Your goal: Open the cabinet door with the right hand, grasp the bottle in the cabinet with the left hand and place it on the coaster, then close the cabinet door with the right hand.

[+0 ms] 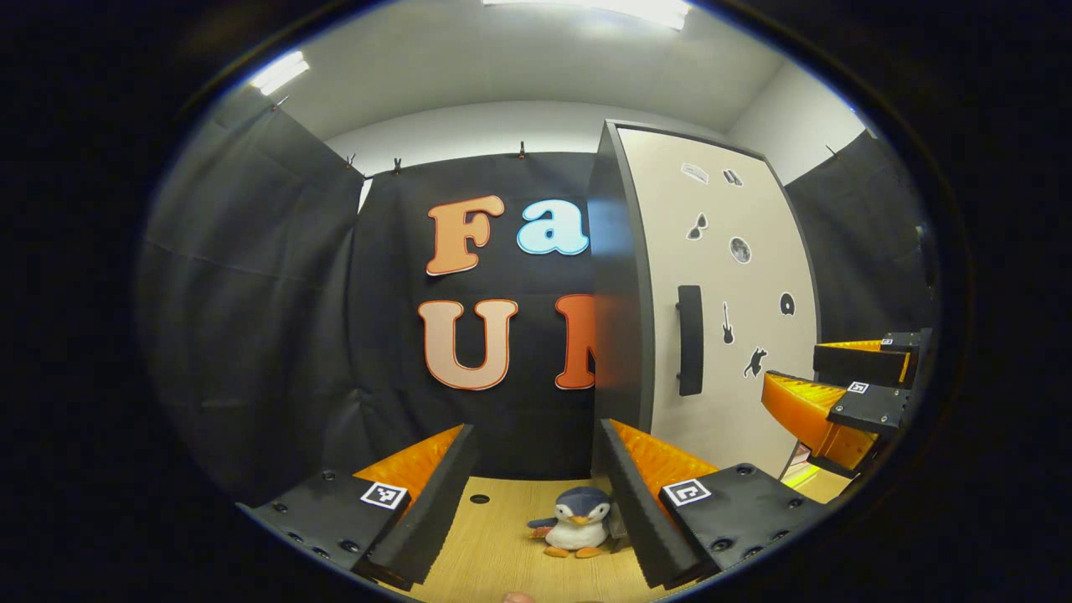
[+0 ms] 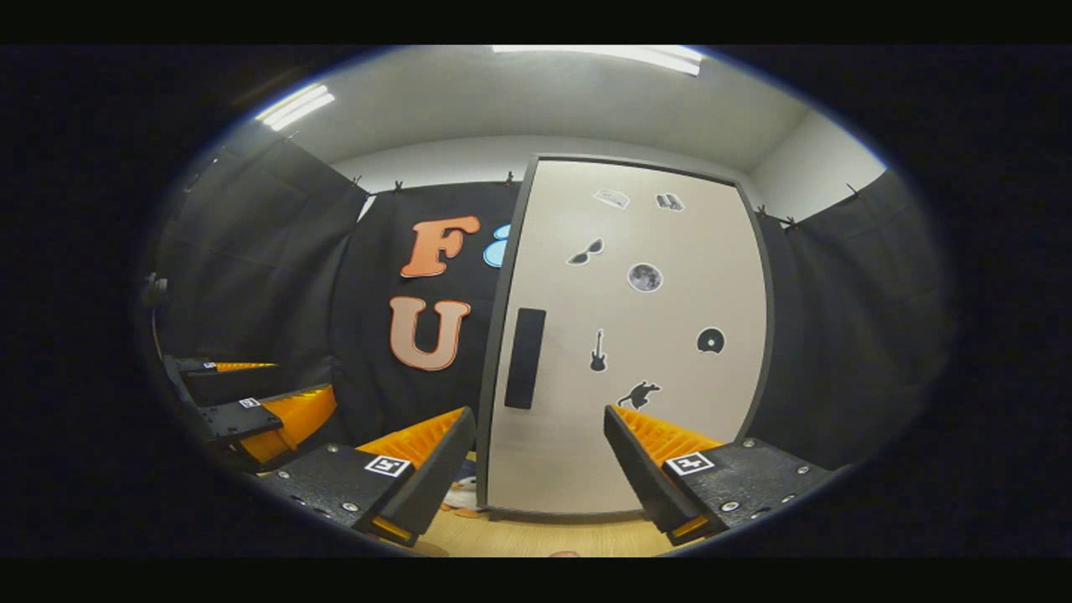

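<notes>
Where the left gripper view looks forward, the left gripper [image 1: 536,502] sits low over the wooden table [image 1: 494,553], its two fingers spread apart and holding nothing. A plush penguin [image 1: 578,523] stands on the table between the fingers. Beyond it, the cabinet [image 1: 624,285] stands upright with its cabinet door [image 1: 729,293] closed; the dark handle [image 1: 689,339] runs vertically near the door's left edge. The right gripper [image 1: 846,377] appears at the far right, fingers apart.

From the right gripper view, the right gripper [image 2: 540,456] faces the closed cabinet door [image 2: 636,335], fingers apart and empty, clear of the handle [image 2: 525,358]. The left gripper [image 2: 243,389] shows at the far left. The bottle cannot be seen behind the closed door.
</notes>
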A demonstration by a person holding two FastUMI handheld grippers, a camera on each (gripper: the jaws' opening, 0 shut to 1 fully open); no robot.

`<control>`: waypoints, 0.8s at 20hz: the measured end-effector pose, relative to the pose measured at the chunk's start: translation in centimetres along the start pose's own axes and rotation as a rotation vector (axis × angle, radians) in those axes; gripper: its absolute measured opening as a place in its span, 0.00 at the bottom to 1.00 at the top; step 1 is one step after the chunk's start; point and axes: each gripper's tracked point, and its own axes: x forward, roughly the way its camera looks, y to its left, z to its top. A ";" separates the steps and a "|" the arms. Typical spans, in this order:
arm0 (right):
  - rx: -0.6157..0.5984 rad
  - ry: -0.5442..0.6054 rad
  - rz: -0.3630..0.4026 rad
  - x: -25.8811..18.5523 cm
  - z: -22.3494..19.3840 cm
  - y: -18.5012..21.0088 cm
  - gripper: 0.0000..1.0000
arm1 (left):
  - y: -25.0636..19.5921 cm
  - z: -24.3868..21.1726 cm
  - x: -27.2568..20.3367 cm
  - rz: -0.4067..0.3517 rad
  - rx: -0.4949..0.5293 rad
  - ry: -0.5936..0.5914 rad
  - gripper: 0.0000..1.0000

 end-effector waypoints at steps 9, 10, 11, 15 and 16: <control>-0.006 0.025 -0.015 2.5 -0.9 0.1 0.95 | 0.7 -1.0 0.8 0.008 -0.021 0.015 0.94; -0.006 0.021 -0.017 3.1 -0.9 0.2 0.95 | 0.8 -1.1 0.7 0.010 -0.019 0.017 0.95; -0.007 0.016 -0.020 3.8 -0.7 0.4 0.95 | 0.9 -1.2 0.8 0.012 -0.017 0.018 0.95; -0.007 0.014 -0.036 7.2 -0.7 0.9 0.95 | 1.5 -2.0 1.5 0.019 -0.011 0.037 0.94; 0.006 0.015 -0.034 8.2 -0.7 1.1 0.95 | 1.9 -2.1 1.6 0.020 -0.011 0.038 0.95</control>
